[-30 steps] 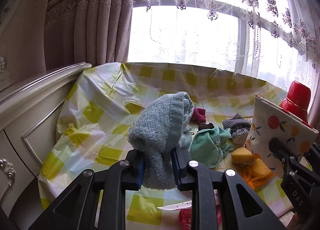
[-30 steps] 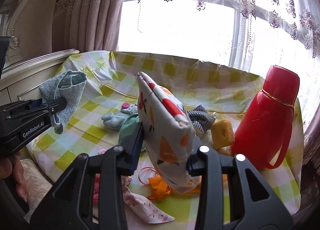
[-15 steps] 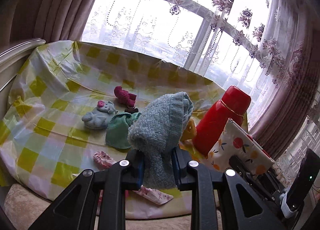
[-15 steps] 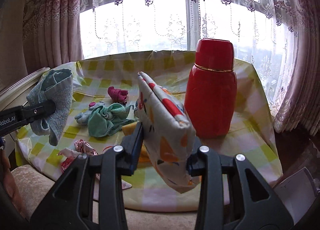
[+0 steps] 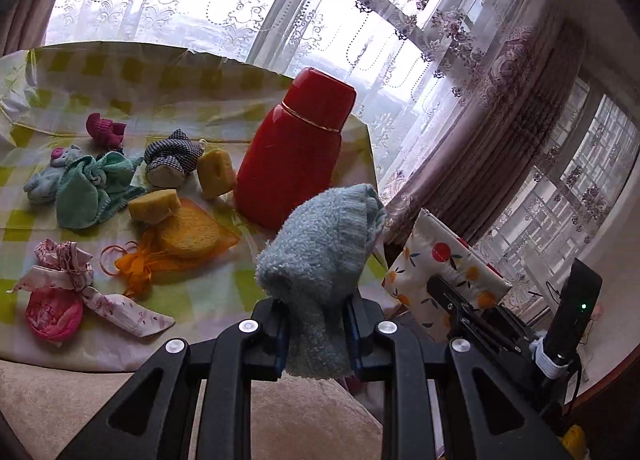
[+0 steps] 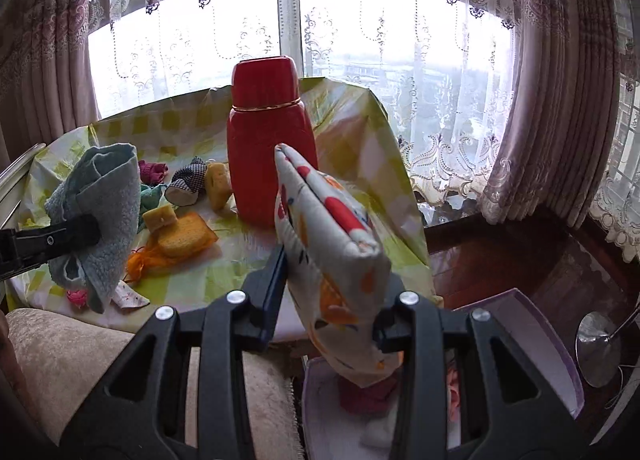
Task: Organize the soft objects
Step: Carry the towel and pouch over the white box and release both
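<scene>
Now, on the left: left gripper (image 5: pixel 316 334), fingers (image 5: pixel 280 336) closed on a fluffy pale blue knitted sock (image 5: pixel 320 260), held up in the air near the front edge of the tabletop (image 5: pixel 200 292) with its yellow-and-white checked plastic cover. On the right: right gripper (image 6: pixel 328 320), fingers (image 6: pixel 274 292) clamped on a padded white fabric pouch with orange and red fruit print (image 6: pixel 328 244), tilted, its lower end hanging over an open pale purple box (image 6: pixel 560 360) beside the tabletop. Standing upright on the tabletop: a tall red plastic thermos (image 5: pixel 294 151). Lying left of it: two yellow sponge blocks (image 5: pixel 216 173), an orange mesh bag with a sponge inside (image 5: pixel 188 236), a crumpled green cloth (image 5: pixel 92 187), a black-and-white checked soft toy (image 5: pixel 172 159), a dark pink knitted piece (image 5: pixel 105 129), and a pink floral fabric bundle (image 5: pixel 68 292) close to the front edge.
</scene>
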Demonstrator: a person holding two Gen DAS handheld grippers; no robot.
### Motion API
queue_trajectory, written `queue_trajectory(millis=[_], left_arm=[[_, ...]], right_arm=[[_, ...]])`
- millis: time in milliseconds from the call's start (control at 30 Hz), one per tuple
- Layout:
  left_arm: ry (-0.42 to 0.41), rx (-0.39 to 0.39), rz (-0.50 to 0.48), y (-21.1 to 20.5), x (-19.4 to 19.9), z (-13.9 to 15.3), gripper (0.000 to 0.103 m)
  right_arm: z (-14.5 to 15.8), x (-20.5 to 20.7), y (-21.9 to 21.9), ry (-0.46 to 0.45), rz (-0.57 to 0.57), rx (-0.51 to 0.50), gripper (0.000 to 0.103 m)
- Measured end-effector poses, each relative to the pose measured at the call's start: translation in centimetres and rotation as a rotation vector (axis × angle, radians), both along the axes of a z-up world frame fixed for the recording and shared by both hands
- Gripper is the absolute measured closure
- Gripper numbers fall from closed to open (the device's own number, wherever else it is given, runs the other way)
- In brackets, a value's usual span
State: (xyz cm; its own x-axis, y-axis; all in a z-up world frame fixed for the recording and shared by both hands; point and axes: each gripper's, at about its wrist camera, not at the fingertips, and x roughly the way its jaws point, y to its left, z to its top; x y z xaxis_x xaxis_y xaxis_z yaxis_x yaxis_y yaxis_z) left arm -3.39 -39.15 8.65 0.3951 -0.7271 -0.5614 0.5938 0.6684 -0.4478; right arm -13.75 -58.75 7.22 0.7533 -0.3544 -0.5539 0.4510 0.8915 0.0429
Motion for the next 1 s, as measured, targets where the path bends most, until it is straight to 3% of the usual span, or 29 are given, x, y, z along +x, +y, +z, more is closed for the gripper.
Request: queue_trajectory(millis=[267, 500, 567, 600, 633, 667, 733, 800, 1000], left_arm=[[0.083, 0.062, -0.246, -6.6, -4.2, -1.6, 0.079], [0.108, 0.096, -0.348, -9.4, -6.2, -2.1, 0.078], [0.135, 0.099, -0.388, -10.3, -6.2, -2.5, 0.07], [0.143, 0.109, -0.402, -10.6, -6.4, -2.7, 0.06], [0.146, 0.121, -0.406, -10.8, -6.5, -2.9, 0.048], [0.145, 0.128, -0.401, -11.0, -6.4, -3.0, 0.045], [0.154, 0.122, -0.388, -10.7, -6.1, -3.2, 0.043], [0.168, 0.117, -0.362, -10.3, -5.4, -3.1, 0.042], [0.15, 0.126, -0.305, -9.6, -5.1, -2.8, 0.038]], right_arm=[[-0.6, -5.1, -5.2, 0.085, -0.15, 0.022, 0.061], [-1.2, -8.3, -7.0, 0.111, -0.219, 0.03, 0.061], [-1.3, -8.6, -7.5, 0.113, -0.24, 0.034, 0.061], [-1.3, -8.7, -7.8, 0.116, -0.248, 0.041, 0.061], [-1.4, -8.8, -8.0, 0.117, -0.257, 0.046, 0.061], [-1.4, -8.9, -8.2, 0.118, -0.272, 0.047, 0.06], [-1.5, -9.2, -8.6, 0.115, -0.295, 0.052, 0.039], [-1.6, -9.3, -8.7, 0.109, -0.302, 0.06, 0.03], [-2.2, -8.5, -8.2, 0.137, -0.27, 0.076, 0.028]])
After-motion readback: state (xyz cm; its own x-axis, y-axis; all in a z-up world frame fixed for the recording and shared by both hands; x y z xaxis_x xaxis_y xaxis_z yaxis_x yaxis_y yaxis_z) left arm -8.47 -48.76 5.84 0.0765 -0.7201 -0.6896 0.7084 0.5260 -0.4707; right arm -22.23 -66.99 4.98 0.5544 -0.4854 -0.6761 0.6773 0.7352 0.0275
